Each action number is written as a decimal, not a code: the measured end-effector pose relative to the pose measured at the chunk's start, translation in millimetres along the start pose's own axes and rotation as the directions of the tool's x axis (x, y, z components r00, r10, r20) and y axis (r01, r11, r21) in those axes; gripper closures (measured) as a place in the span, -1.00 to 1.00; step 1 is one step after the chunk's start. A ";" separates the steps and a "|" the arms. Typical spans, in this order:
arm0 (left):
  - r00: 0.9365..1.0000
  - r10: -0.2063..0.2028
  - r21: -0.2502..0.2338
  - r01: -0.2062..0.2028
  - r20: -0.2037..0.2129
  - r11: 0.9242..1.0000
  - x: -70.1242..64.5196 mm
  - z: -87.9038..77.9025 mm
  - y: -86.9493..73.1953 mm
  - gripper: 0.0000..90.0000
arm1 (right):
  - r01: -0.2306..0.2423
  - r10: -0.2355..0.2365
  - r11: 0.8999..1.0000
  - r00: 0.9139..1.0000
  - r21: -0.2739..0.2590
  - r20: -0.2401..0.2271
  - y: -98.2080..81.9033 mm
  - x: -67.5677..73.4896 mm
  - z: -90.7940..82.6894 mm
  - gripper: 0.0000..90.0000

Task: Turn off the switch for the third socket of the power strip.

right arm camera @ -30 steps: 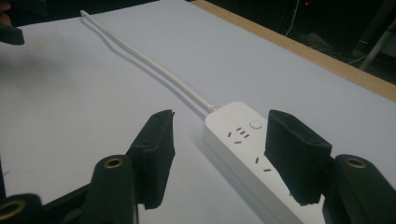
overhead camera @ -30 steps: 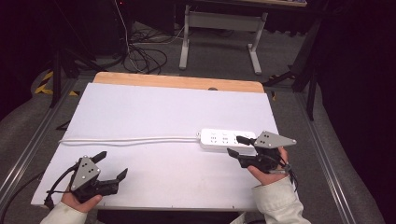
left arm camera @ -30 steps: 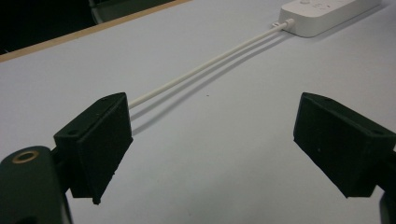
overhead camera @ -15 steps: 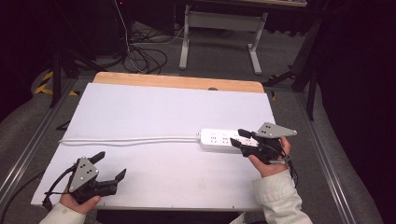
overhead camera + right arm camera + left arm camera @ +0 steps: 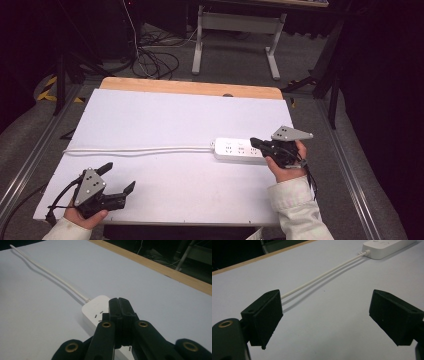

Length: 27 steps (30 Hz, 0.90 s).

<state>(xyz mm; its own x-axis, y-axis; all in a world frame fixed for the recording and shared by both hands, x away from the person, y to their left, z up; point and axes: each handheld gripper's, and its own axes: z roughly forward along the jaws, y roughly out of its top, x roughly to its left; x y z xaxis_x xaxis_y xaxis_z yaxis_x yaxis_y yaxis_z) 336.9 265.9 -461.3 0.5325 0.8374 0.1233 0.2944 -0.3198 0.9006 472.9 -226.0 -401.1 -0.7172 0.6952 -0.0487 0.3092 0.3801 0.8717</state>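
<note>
A white power strip (image 5: 240,150) lies on the white table top at the right, and its white cable (image 5: 140,149) runs left across the table. My right gripper (image 5: 255,142) hovers over the strip's right end, pointing left along it. In the right gripper view its jaws (image 5: 118,301) are pressed together over the strip (image 5: 96,310). They have just been closing and nothing is between them. My left gripper (image 5: 120,176) rests near the front left corner, open and empty. From the left gripper view (image 5: 324,315), the cable (image 5: 322,277) leads to the strip (image 5: 384,247).
The white board (image 5: 165,120) covers a wooden table whose bare strip (image 5: 190,87) shows at the far edge. A metal desk frame (image 5: 235,30) and loose black cables (image 5: 155,55) stand on the floor beyond. Rails run along both sides.
The right gripper has shifted left over the power strip's end and its jaws have gone from open to shut. The left gripper has stayed in place.
</note>
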 end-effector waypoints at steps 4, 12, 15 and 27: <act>1.000 0.003 0.001 -0.003 0.000 1.000 -0.4 0.0 0.0 -0.73 | 0.014 -0.015 1.000 0.999 0.008 0.042 -1.0 -6.8 6.9 1.00; 1.000 0.004 -0.001 -0.004 -0.002 1.000 0.0 0.2 -0.1 -0.73 | 0.002 -0.004 1.000 0.997 0.030 0.071 -7.0 -18.2 20.2 1.00; 1.000 -0.003 -0.002 0.003 -0.001 1.000 -0.1 0.2 -0.4 -0.73 | -0.008 0.005 0.999 0.997 0.037 0.077 -12.3 -23.0 26.1 1.00; 1.000 -0.002 -0.004 0.002 -0.009 1.000 0.0 0.6 -0.3 -0.73 | -0.095 0.093 0.995 0.992 0.026 0.083 -32.0 -37.5 36.9 1.00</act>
<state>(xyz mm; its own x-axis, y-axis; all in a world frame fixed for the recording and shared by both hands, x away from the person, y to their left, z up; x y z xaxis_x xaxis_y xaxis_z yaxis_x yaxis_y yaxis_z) 337.3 265.7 -461.8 0.5247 0.8419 0.1257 0.2921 -0.3168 0.9024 512.9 -241.6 -445.1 -0.6307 0.7760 -0.0081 0.3922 0.3278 0.8595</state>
